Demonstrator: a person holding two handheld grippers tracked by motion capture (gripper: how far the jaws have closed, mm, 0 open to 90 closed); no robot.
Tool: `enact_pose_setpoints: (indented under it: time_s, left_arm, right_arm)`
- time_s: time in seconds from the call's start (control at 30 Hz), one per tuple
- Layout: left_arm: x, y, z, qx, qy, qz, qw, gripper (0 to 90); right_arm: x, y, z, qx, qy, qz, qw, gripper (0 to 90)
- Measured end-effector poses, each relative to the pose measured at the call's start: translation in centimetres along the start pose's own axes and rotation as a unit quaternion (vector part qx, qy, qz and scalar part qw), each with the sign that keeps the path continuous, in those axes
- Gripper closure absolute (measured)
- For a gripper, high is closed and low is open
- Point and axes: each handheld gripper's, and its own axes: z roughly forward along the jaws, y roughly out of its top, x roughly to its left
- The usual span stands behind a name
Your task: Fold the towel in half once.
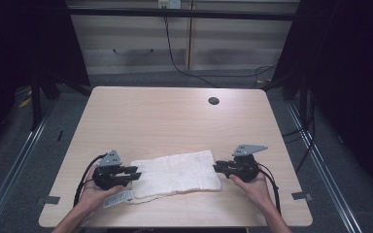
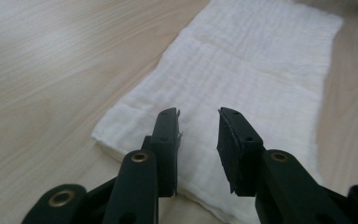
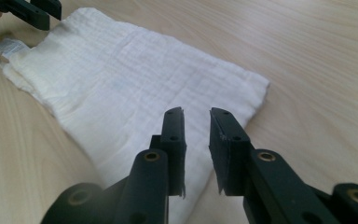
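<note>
White cloth [image 1: 177, 174], folded flat into a rectangle, lies on the near part of my light wood table [image 1: 165, 116], its long side running left to right. From the high view, my left gripper [image 1: 132, 174] sits at the cloth's left end and my right gripper [image 1: 217, 168] at its right end, each held in one hand and pointing inward toward the other. A small label [image 1: 118, 199] shows at the cloth's near left corner. A dark round hole [image 1: 213, 101] is in the table top, well apart from the cloth, toward the far right.

Left gripper view: my left gripper [image 2: 199, 140] has its jaws parted with a clear gap. The cloth [image 2: 256, 74] lies flat beneath and beyond them; nothing is pinched, and the pads press on nothing.

Right gripper view: my right gripper [image 3: 197, 140] likewise stands parted, by a narrower gap, over the cloth's [image 3: 121, 79] near edge. No fabric is caught between the jaws. At the far end I see the other gripper's tips [image 3: 32, 11] at the cloth's opposite edge, with the label [image 3: 5, 46] just beside them.
</note>
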Motion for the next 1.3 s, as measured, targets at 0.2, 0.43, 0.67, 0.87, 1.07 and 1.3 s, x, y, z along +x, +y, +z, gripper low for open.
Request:
enact_pose_setpoints:
  time_s: [0.2,0.43,0.67,0.87,1.07,1.3]
  left_arm:
    - [0.9,0.4,1.6,0.022,0.011,-0.005,0.9997,72.1]
    - [1.2,0.1,2.2,0.034,0.013,-0.005,0.9993,74.2]
    - [1.6,0.6,2.7,0.040,0.020,0.006,0.9990,73.8]
    - [1.2,1.3,3.9,0.032,0.018,0.013,0.9992,73.7]
    - [1.0,1.3,4.3,0.023,0.013,0.014,0.9996,73.7]
    - [1.0,1.2,4.2,0.022,0.012,0.013,0.9996,73.7]
  right_arm:
    - [-0.8,1.8,3.7,0.021,0.008,-0.008,0.9997,80.7]
    - [-1.2,1.3,6.0,0.060,0.000,-0.007,0.9982,80.7]
    - [-0.6,-0.1,4.1,0.068,-0.007,-0.007,0.9976,82.4]
    - [-0.3,-1.8,1.9,0.070,-0.009,0.004,0.9975,84.0]
    - [-0.2,-2.1,1.1,0.064,-0.005,0.003,0.9979,86.0]
    - [-2.1,-0.5,1.1,0.034,-0.034,0.018,0.9987,79.0]
